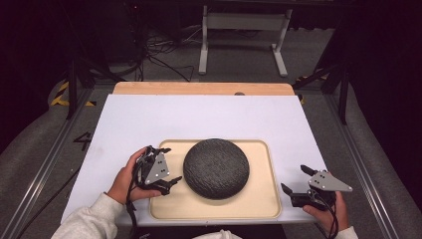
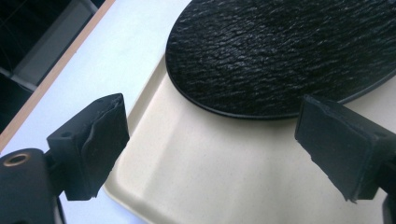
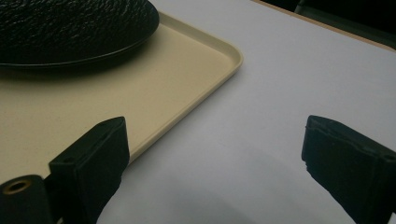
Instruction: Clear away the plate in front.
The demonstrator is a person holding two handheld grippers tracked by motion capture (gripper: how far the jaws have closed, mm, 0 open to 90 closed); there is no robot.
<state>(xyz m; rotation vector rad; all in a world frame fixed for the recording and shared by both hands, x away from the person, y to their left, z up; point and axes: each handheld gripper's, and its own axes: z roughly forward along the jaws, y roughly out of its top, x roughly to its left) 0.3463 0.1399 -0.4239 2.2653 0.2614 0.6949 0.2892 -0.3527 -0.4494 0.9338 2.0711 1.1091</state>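
— What do you count on the table [image 1: 124, 119]?

— One beige tray [image 1: 259, 199], one round black plate [image 1: 216, 168] lying in it, and my two grippers. That is all on the white surface.

— Where does the plate sit?

— In the tray's middle, a little toward 12 o'clock, upside down by the look of its domed, rippled back. Being round, it has no long axis and points nowhere; the tray's long axis runs from 9 to 3 o'clock.

— And the grippers?

— My left gripper [image 1: 170, 168] is at the plate's 9 o'clock, over the tray's left rim, fingers spread wide and holding nothing. My right gripper [image 1: 296, 179] is at about 4 o'clock from the plate, just outside the tray's right edge, fingers equally wide and empty.

— What do the gripper views add?

— The left gripper view brings up the plate's [image 2: 280, 51] rough ripple texture and thin rim, with the tray's [image 2: 187, 177] corner between the fingers [image 2: 100, 140]. The right gripper view shows the tray's [image 3: 196, 70] raised lip and rounded corner, with one finger over the tray edge and the other over bare table [image 3: 280, 84]; the plate [image 3: 70, 28] sits at its 11 o'clock.
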